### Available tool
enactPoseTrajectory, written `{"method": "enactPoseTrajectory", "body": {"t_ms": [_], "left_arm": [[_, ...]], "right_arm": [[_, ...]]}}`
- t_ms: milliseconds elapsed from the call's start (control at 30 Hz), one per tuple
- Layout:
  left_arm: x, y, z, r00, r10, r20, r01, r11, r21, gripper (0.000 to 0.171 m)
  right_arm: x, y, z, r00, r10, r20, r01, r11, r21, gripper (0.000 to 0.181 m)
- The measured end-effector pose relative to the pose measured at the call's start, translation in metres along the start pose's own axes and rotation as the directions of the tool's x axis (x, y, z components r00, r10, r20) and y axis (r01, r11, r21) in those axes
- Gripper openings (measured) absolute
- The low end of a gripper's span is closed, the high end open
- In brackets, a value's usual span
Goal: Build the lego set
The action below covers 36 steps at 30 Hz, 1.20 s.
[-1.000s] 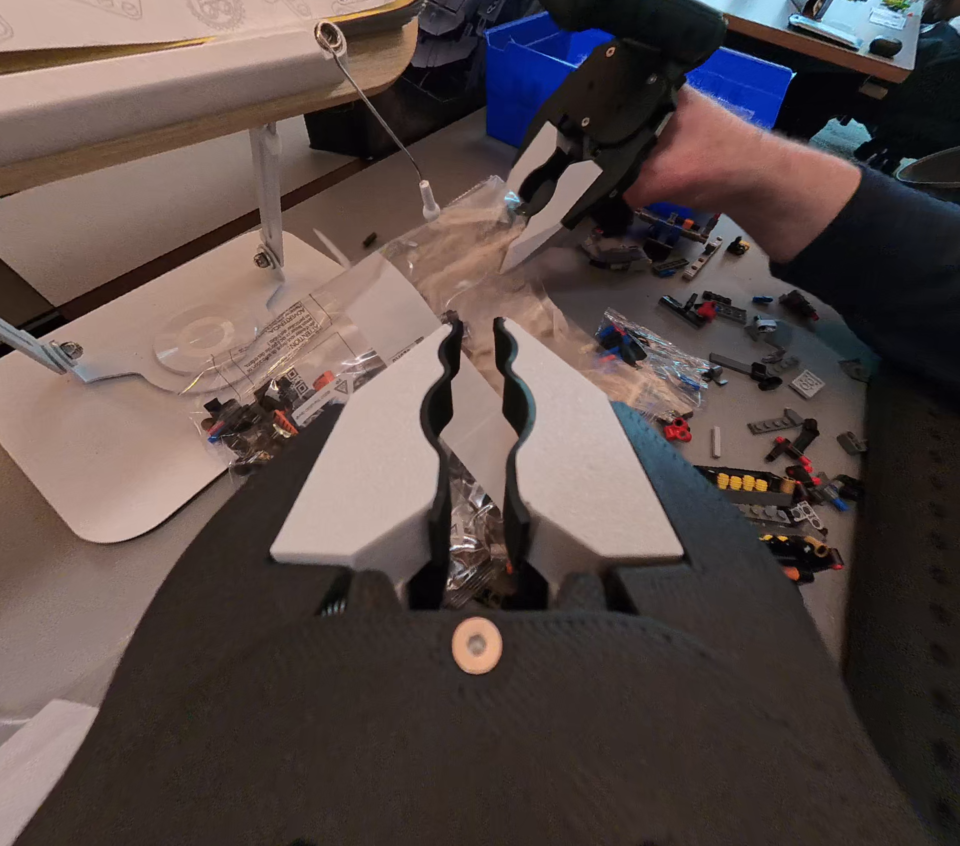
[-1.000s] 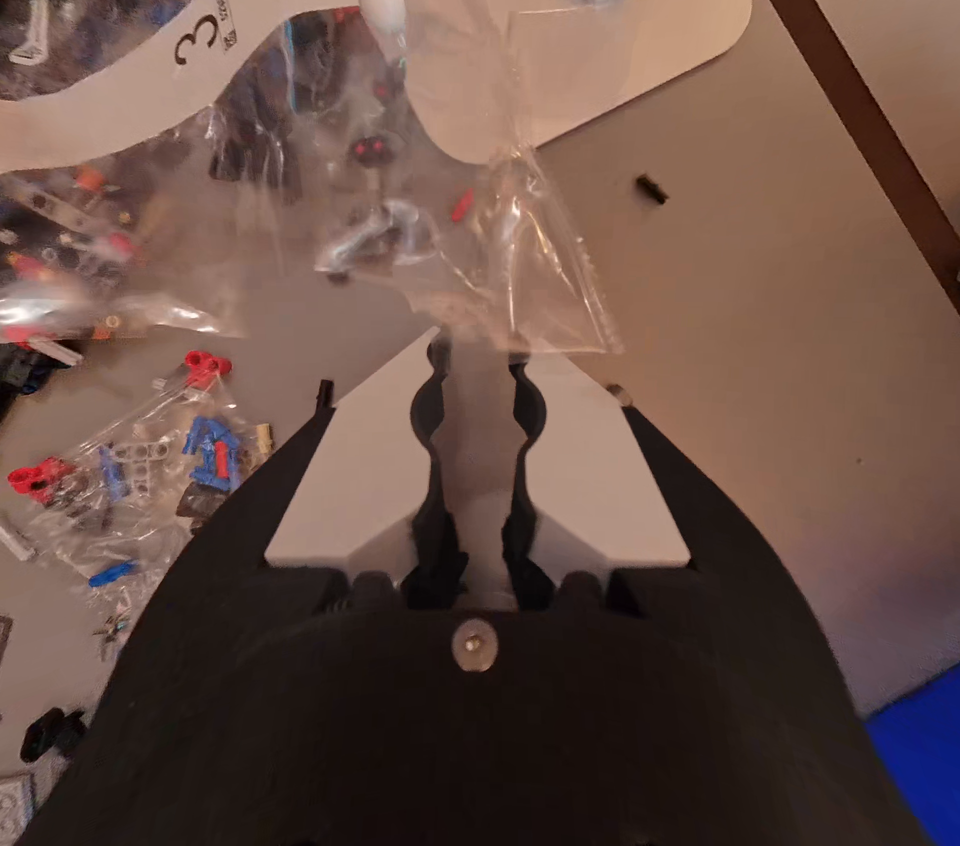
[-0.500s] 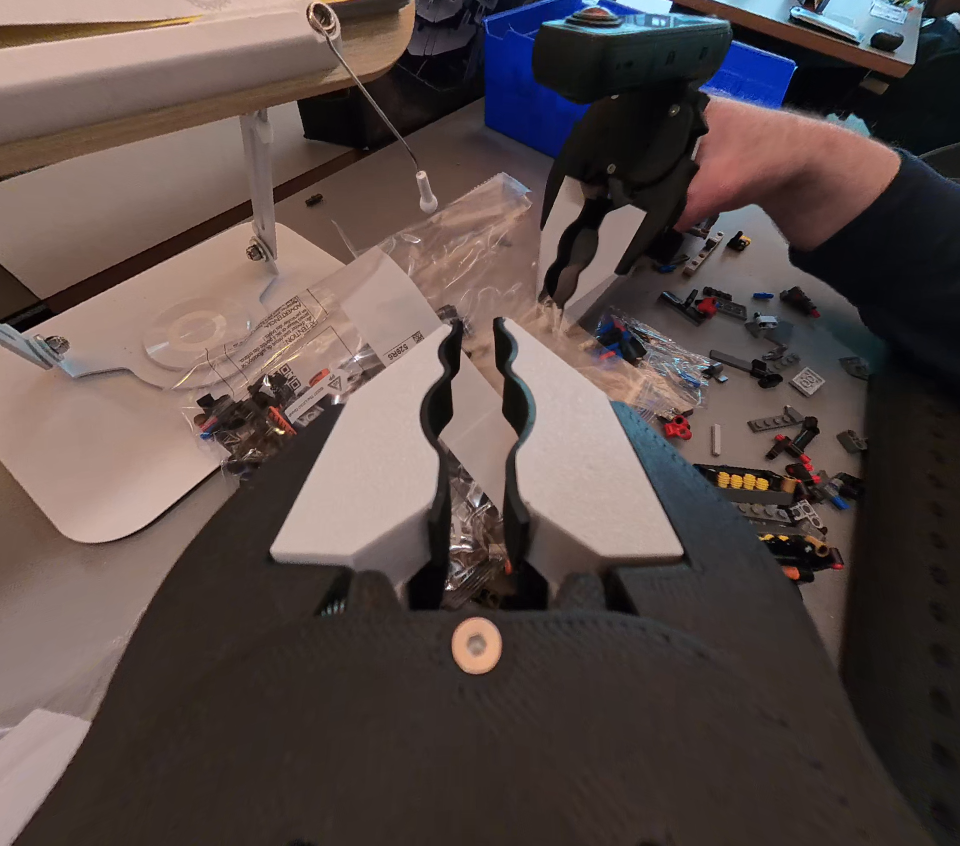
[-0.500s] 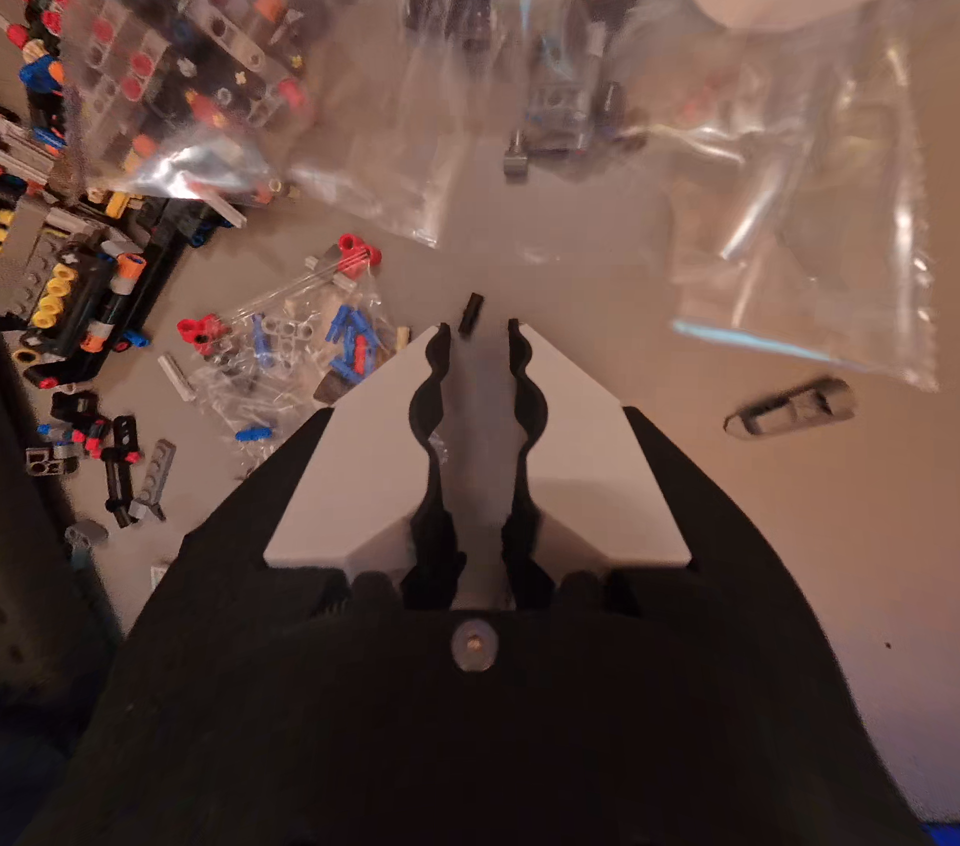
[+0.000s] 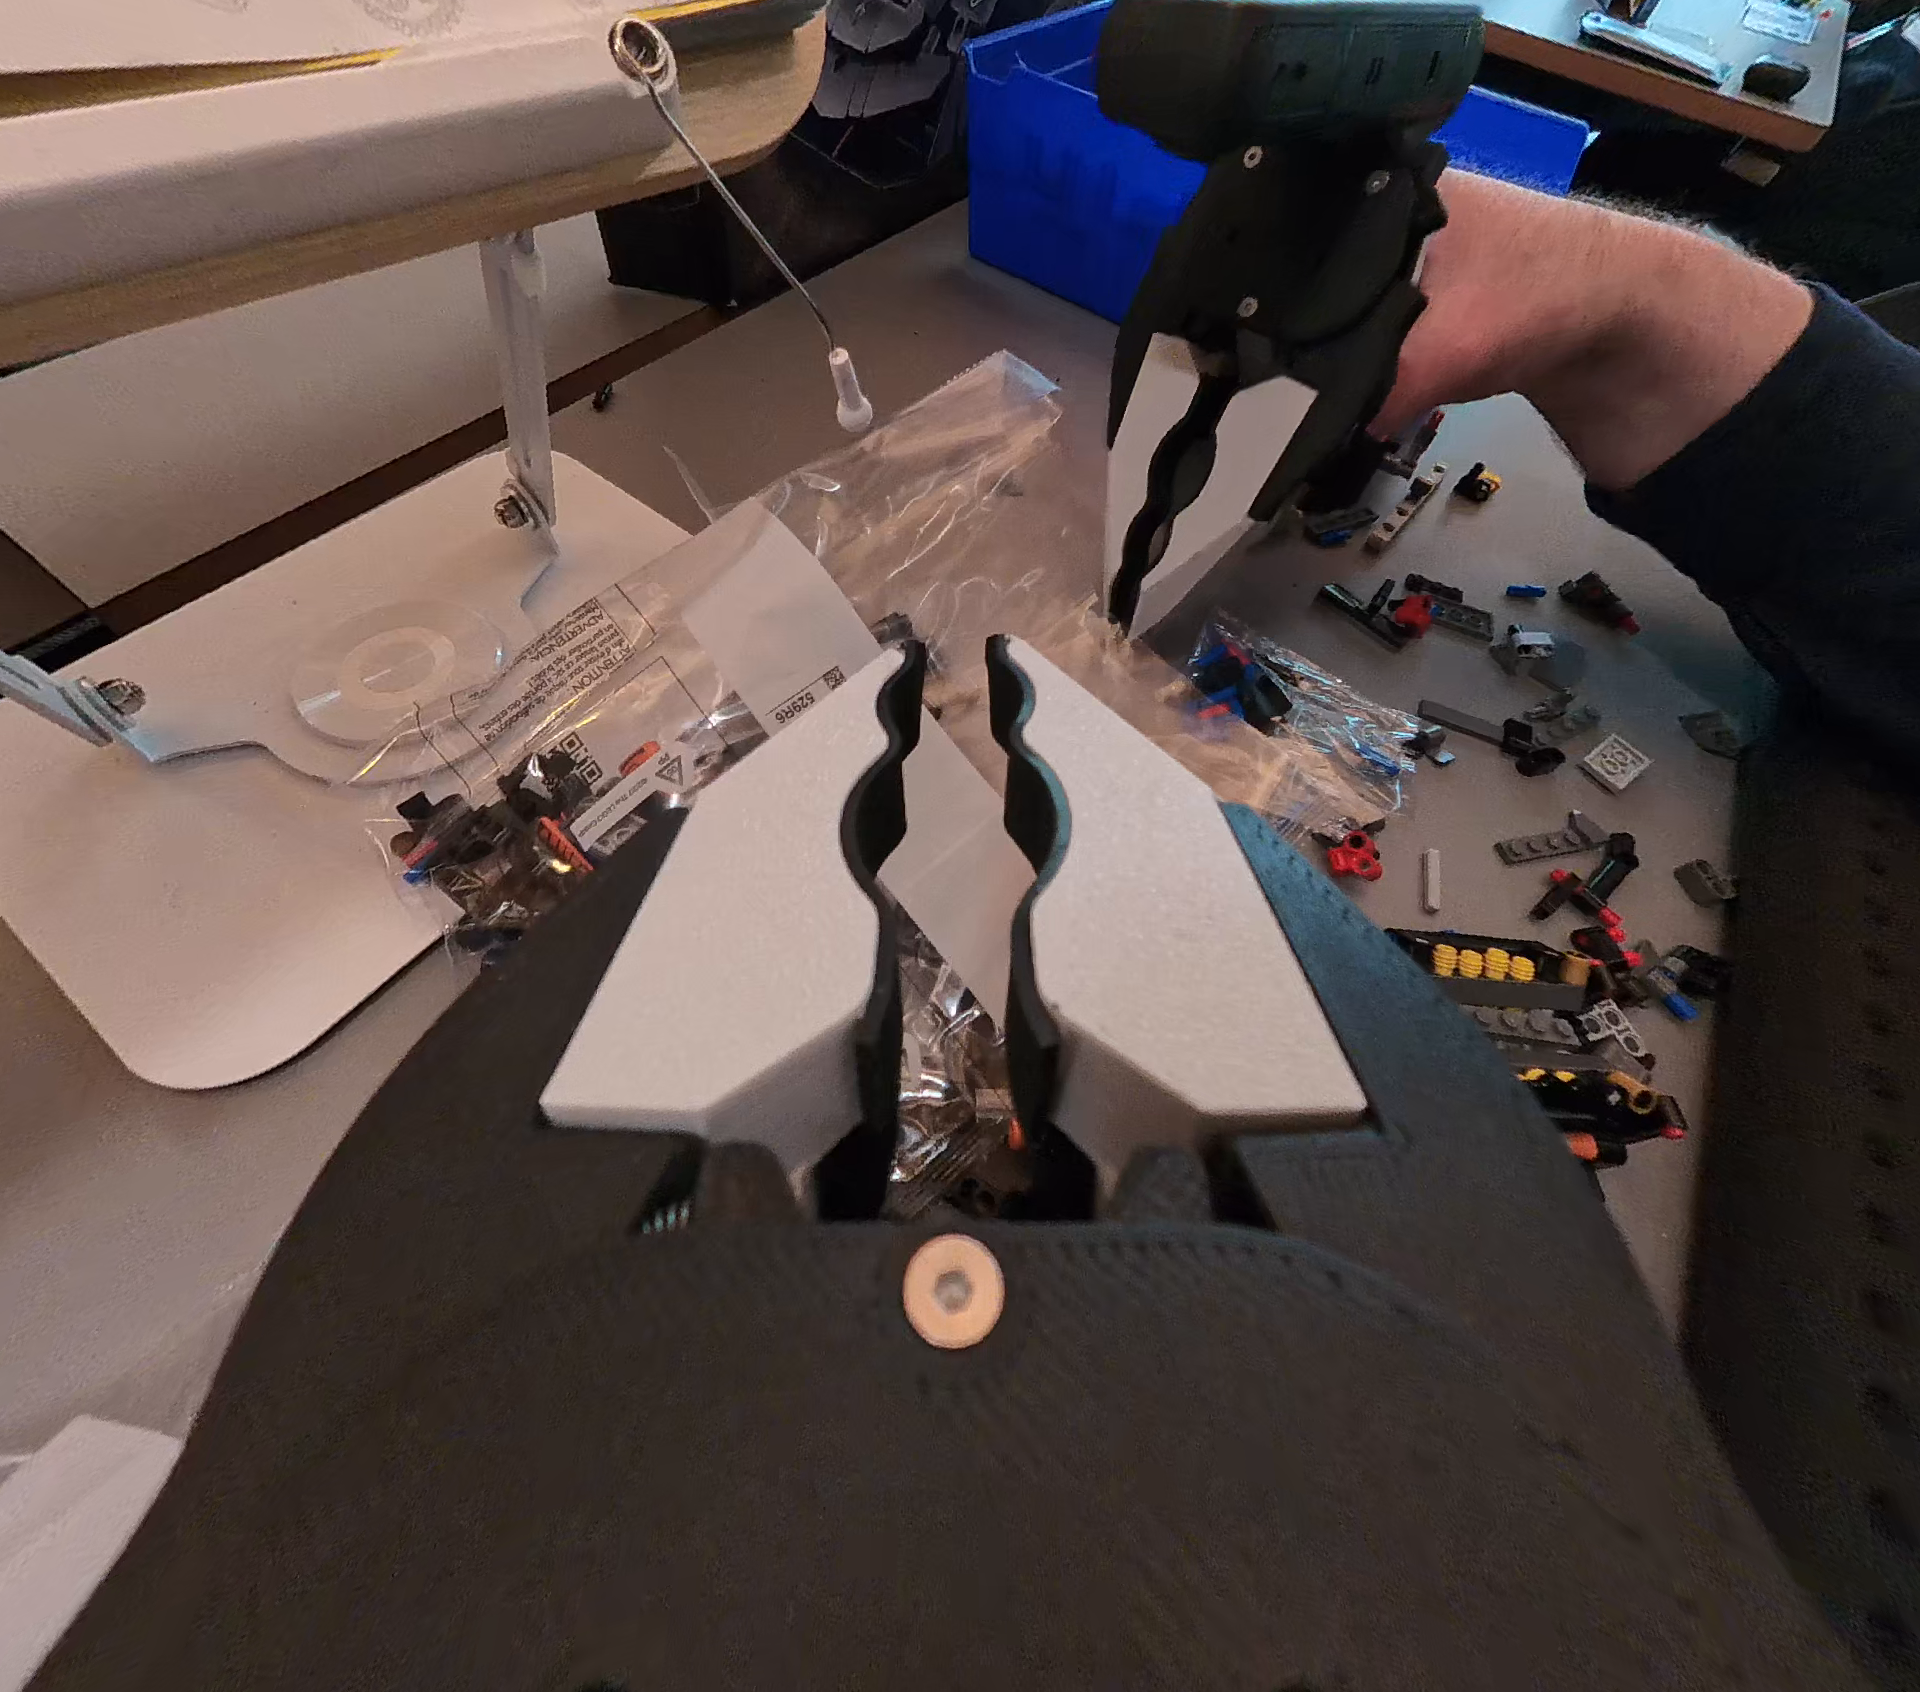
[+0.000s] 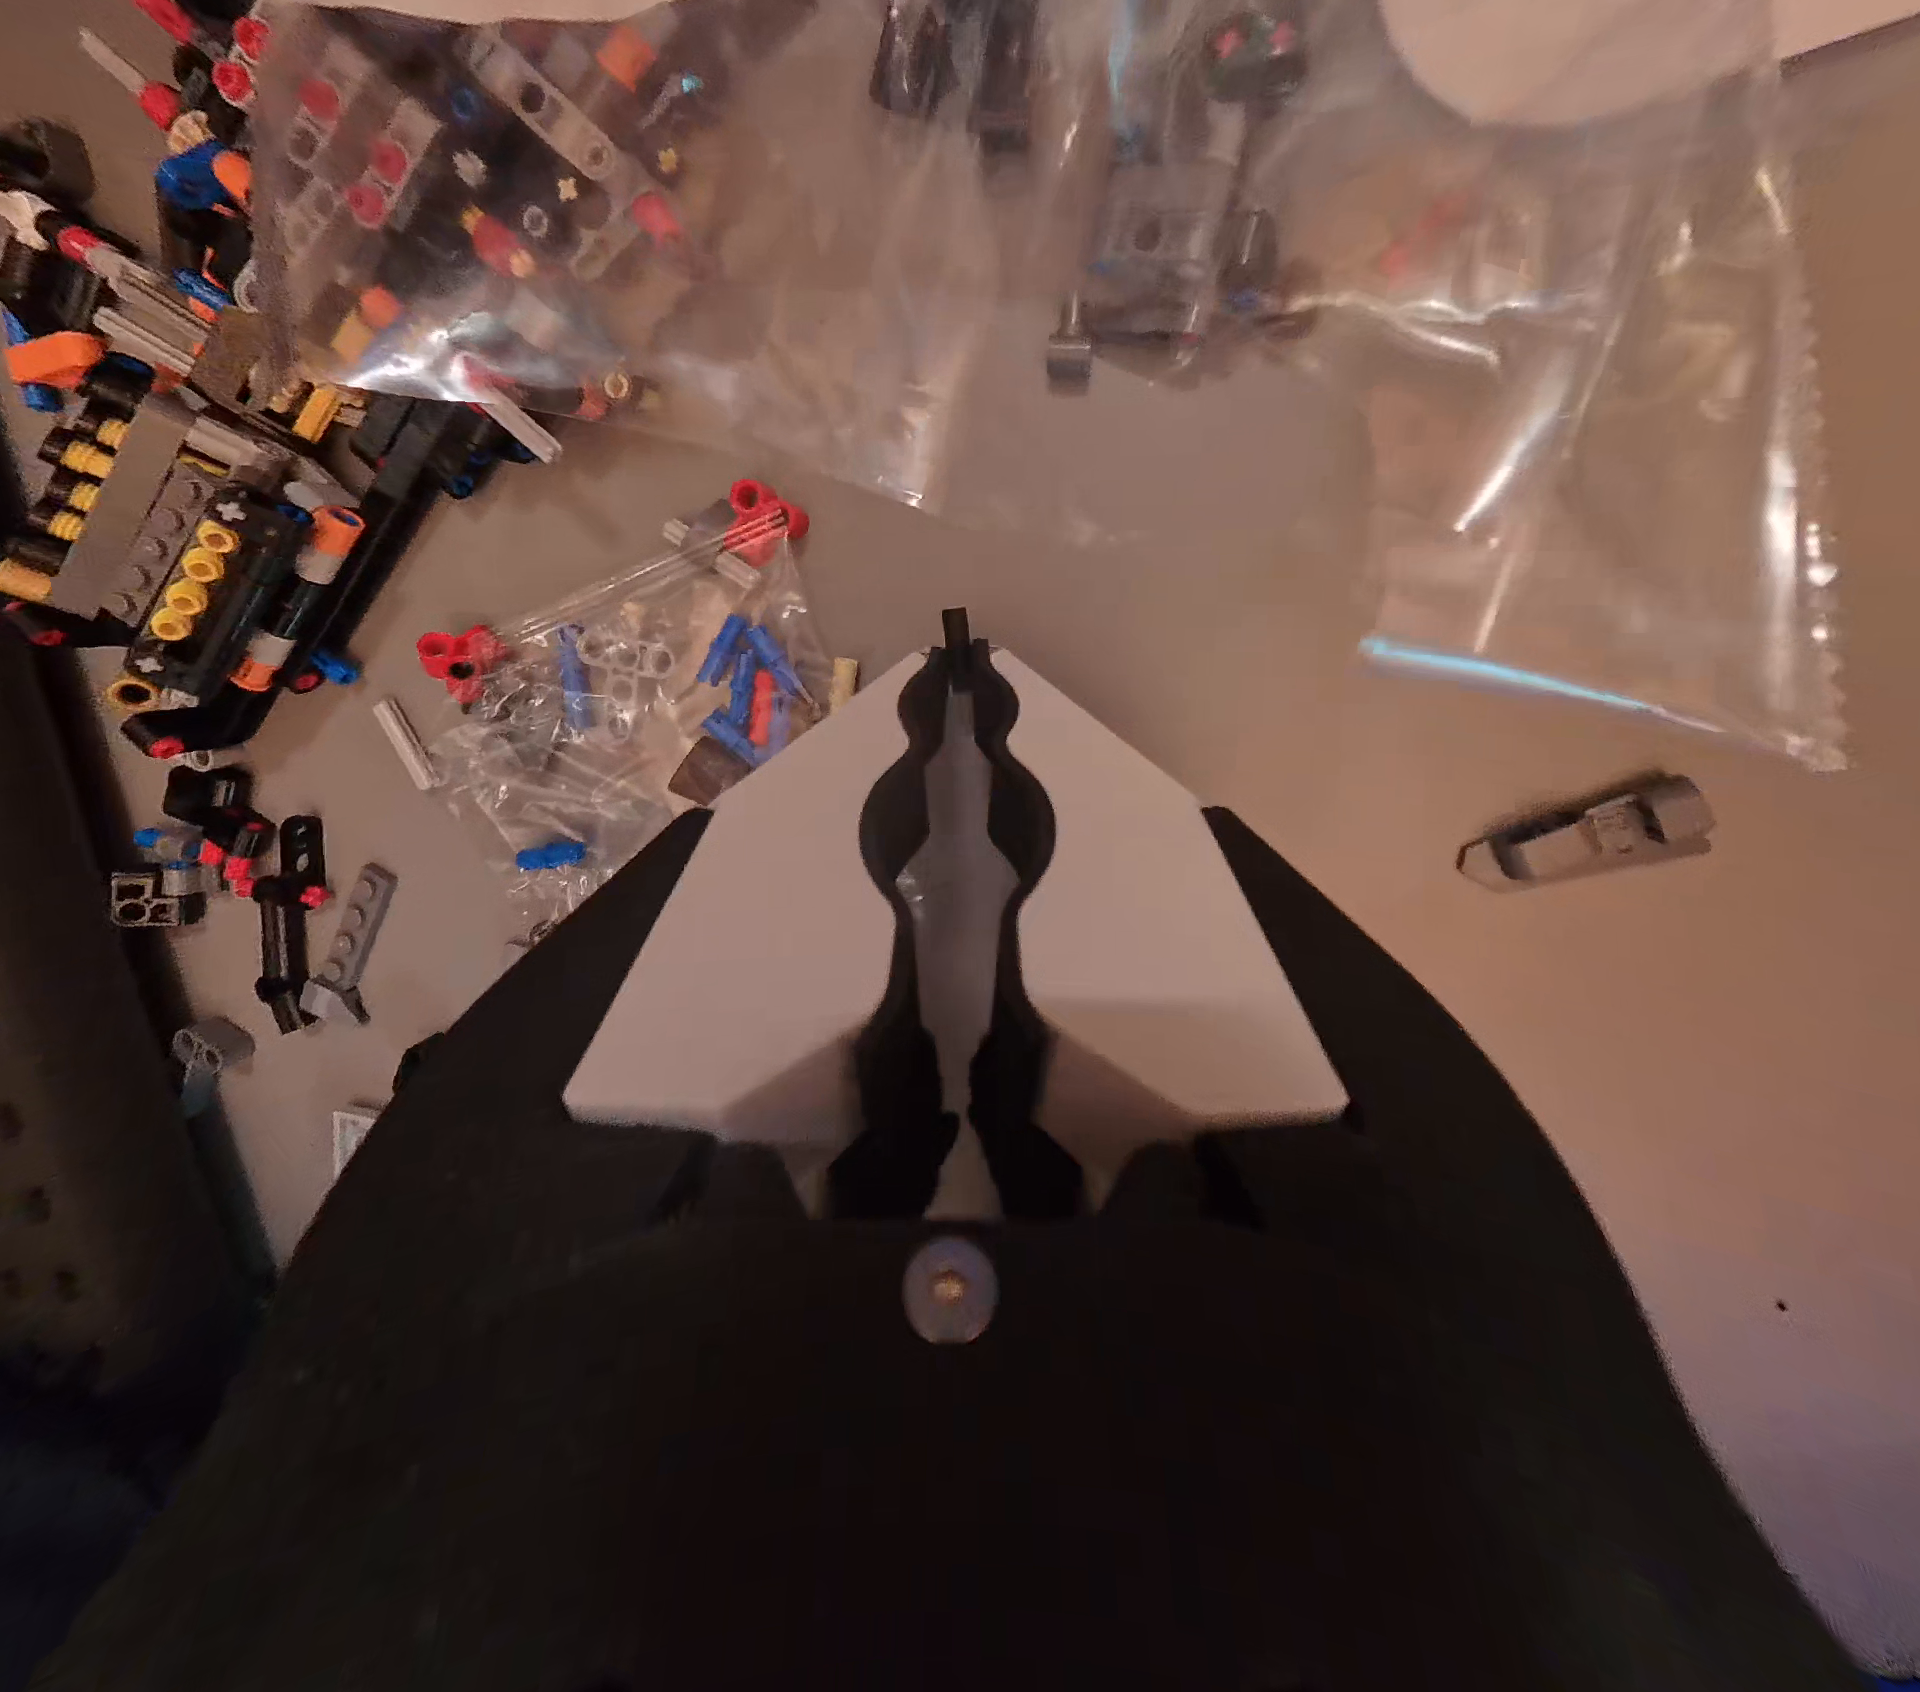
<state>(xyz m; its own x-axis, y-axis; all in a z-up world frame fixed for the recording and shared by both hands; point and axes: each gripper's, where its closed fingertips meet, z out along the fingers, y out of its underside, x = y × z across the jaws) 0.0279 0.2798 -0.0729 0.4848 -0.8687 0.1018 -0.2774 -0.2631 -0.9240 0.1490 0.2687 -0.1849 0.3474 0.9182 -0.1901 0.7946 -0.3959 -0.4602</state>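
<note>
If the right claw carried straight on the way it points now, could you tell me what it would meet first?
Most likely the table: the right claw, shut on a small black peg, points steeply down at bare tabletop, short of the clear bags.

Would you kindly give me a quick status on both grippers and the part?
Right gripper shut on small black peg, tips at the table. Left gripper open over clear plastic parts bag. Nothing blocking.

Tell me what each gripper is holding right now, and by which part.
The right gripper pinches a small black peg by its lower end, the top poking out past the fingertips. The left gripper is open and holds nothing.
</note>
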Motion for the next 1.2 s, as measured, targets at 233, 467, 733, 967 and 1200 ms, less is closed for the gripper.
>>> {"method": "enactPoseTrajectory", "body": {"t_ms": [233, 467, 733, 967, 1200], "left_arm": [[0.0, 0.0, 0.0, 1.0, 0.001, 0.001, -0.001, 1.0, 0.001, 0.01], [0.002, 0.0, 0.002, 1.0, 0.002, 0.0, -0.002, 1.0, -0.002, 0.01], [0.001, 0.001, 0.003, 1.0, 0.003, 0.002, -0.003, 1.0, -0.008, 0.009], [0.002, 0.001, 0.002, 1.0, 0.004, 0.002, -0.004, 1.0, -0.006, 0.01], [0.004, -0.001, 0.002, 1.0, 0.009, -0.002, -0.009, 1.0, -0.004, 0.01]], "right_arm": [[-0.015, -0.009, -0.018, 0.996, -0.031, 0.079, 0.023, 0.995, 0.096, 0.001], [-0.036, -0.04, -0.041, 0.985, -0.097, 0.142, 0.056, 0.962, 0.269, 0.001], [0.0, -0.062, -0.018, 0.998, -0.005, -0.064, 0.022, 0.963, 0.27, 0.008], [0.011, -0.049, -0.041, 0.995, 0.047, -0.091, -0.018, 0.956, 0.292, 0.016], [-0.008, 0.045, -0.047, 0.997, 0.073, -0.025, -0.075, 0.994, -0.08, 0.016]]}}
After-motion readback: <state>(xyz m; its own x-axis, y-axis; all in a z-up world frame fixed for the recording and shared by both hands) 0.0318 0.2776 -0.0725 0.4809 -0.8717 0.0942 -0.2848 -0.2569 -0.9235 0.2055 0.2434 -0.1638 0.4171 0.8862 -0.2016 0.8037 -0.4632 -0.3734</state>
